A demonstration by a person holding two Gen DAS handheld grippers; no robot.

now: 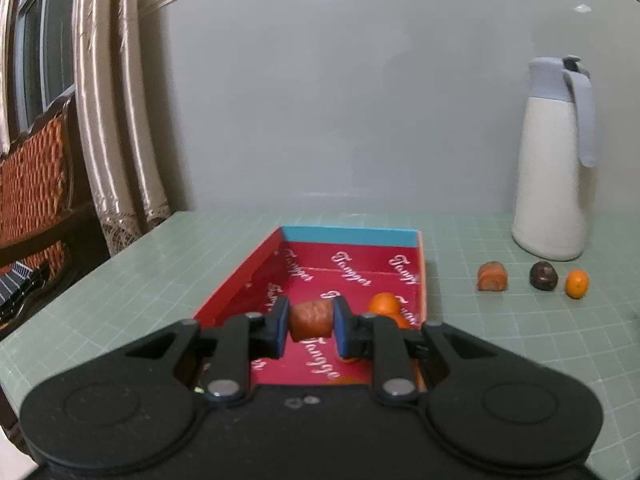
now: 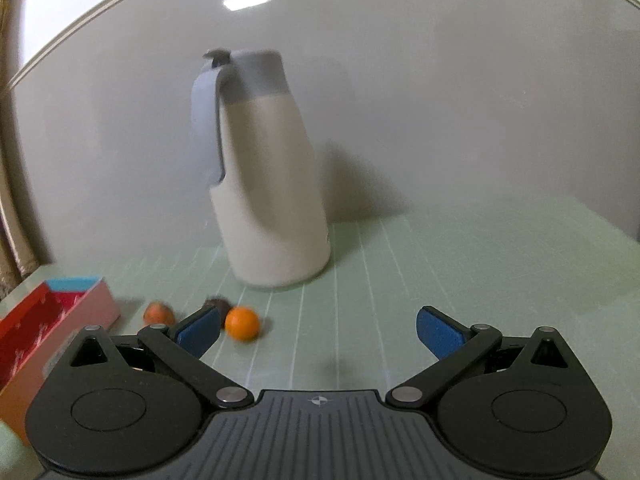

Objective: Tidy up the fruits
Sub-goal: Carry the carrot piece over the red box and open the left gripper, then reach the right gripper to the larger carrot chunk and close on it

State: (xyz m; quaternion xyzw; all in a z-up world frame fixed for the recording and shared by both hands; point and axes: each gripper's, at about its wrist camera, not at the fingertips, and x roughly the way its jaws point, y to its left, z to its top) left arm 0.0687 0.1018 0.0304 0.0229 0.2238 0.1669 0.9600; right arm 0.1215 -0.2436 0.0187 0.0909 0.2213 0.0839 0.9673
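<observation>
The left gripper [image 1: 311, 326] has its blue-padded fingers [image 1: 280, 330] pressed against the two ends of a reddish-brown fruit piece [image 1: 311, 320], which hangs between them above the open red box [image 1: 240, 276]. The box lies on the green gridded table [image 1: 120, 300], its inside printed with white script and its far wall light blue. An orange fruit [image 1: 385, 304] sits inside the box toward its right wall, and more orange shows lower down, partly hidden behind the gripper's linkage (how many pieces, I cannot tell).

To the right of the box, three fruits rest in a loose row on the table: a second reddish-brown piece [image 1: 492, 276], a dark round fruit [image 1: 543, 275] and a small orange [image 1: 577, 284], each apart from its neighbour. Behind them stands a cream jug [image 1: 550, 184] with a grey lid and handle, upright near the pale wall. At the far left, curtains [image 1: 116, 120] hang beside a window.

The right gripper [image 2: 316, 336] hovers over the table with its fingers [image 2: 438, 334] spread wide and nothing between them. In its view the small orange [image 2: 242, 323] lies just beyond the left fingertip, the dark fruit [image 2: 218, 303] is partly hidden behind that fingertip, and the reddish-brown piece [image 2: 158, 313] sits further left, near the box's pink outer wall [image 2: 92, 308]. The jug [image 2: 272, 184] stands behind them, blurred.
</observation>
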